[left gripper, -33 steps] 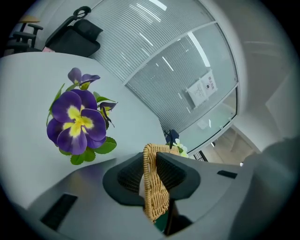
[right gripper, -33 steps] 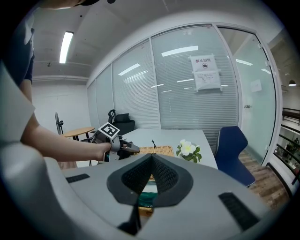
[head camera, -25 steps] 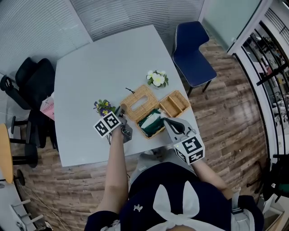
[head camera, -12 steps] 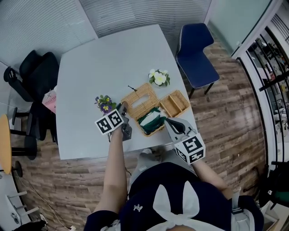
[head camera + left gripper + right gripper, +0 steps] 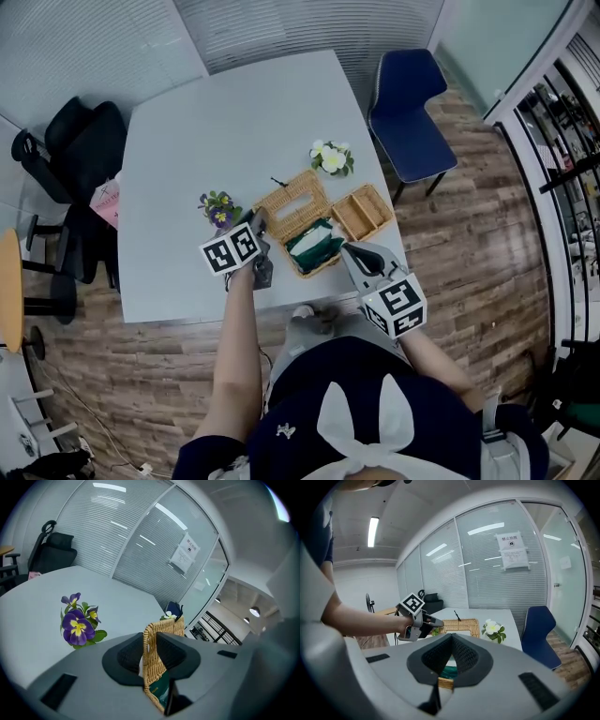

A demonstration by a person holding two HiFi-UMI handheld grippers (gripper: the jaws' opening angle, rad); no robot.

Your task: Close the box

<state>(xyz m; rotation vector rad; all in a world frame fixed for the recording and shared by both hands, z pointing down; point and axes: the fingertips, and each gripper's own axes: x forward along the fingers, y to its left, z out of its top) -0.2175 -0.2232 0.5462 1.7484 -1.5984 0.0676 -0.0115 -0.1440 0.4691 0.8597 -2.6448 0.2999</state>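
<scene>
A wicker box (image 5: 325, 263) with green packets (image 5: 314, 246) inside sits near the table's front edge. Its hinged wicker lid (image 5: 292, 200) leans back, partly raised. My left gripper (image 5: 255, 228) is shut on the lid's left edge. In the left gripper view the lid (image 5: 157, 667) stands upright between the pads of that gripper (image 5: 150, 637). My right gripper (image 5: 349, 251) is at the box's front right corner. Its tips (image 5: 451, 637) meet, with the box rim (image 5: 445, 683) and green packets (image 5: 449, 671) showing below them. Whether it pinches the rim I cannot tell.
A smaller open wicker tray (image 5: 366, 214) lies just right of the box. White flowers (image 5: 328, 157) stand behind it and a purple pansy (image 5: 217, 208) left of the lid. A blue chair (image 5: 408, 103) and a black chair (image 5: 66, 141) flank the table (image 5: 187, 122).
My left gripper has risen a little and rolled with the lid in it, so the lid stands more upright. The right gripper has kept its place.
</scene>
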